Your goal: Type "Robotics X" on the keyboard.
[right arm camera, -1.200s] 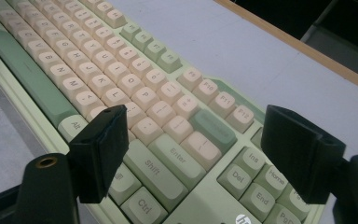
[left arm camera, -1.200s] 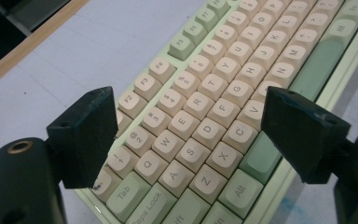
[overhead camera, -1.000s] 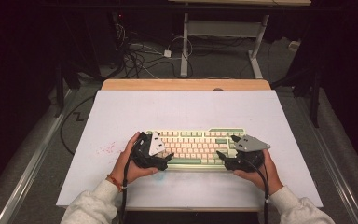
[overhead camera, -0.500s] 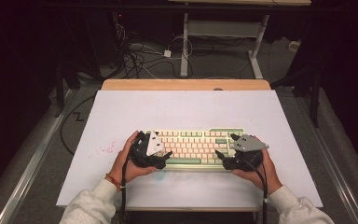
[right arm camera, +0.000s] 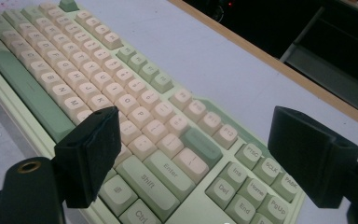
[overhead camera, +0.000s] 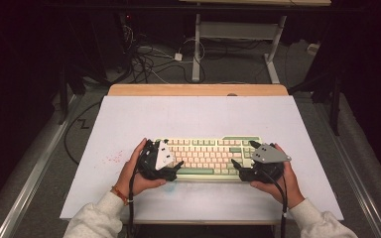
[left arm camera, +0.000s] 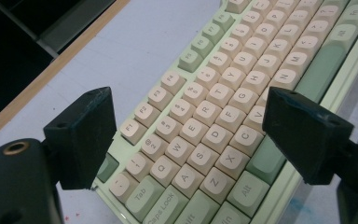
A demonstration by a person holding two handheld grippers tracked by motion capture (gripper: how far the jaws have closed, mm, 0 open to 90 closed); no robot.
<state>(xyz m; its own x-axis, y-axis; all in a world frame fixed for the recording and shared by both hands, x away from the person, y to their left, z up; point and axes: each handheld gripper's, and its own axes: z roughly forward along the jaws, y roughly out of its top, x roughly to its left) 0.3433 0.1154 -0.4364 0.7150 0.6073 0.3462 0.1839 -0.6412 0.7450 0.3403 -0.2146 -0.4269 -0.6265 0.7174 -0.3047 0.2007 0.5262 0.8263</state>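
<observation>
A pale green keyboard (overhead camera: 206, 156) with cream keys lies flat on the white table top (overhead camera: 198, 114), near its front edge. My left gripper (overhead camera: 171, 154) is at the keyboard's left end and stands open. Its two jaws straddle the letter keys (left arm camera: 205, 126) from above without pressing on them. My right gripper (overhead camera: 243, 153) is at the right end, and its jaws have just been opening. They stand wide over the Enter and Shift keys (right arm camera: 168, 172), with the keyboard beneath and between them, not gripped.
The table's wooden back edge (overhead camera: 198, 89) runs across behind the white top. Beyond it are cables (overhead camera: 149, 59) on the floor and a white table frame (overhead camera: 238, 34). Faint red specks (overhead camera: 111, 157) mark the surface left of the keyboard.
The right gripper has shifted slightly at the keyboard's right end. The left hand and the keyboard have stayed in place.
</observation>
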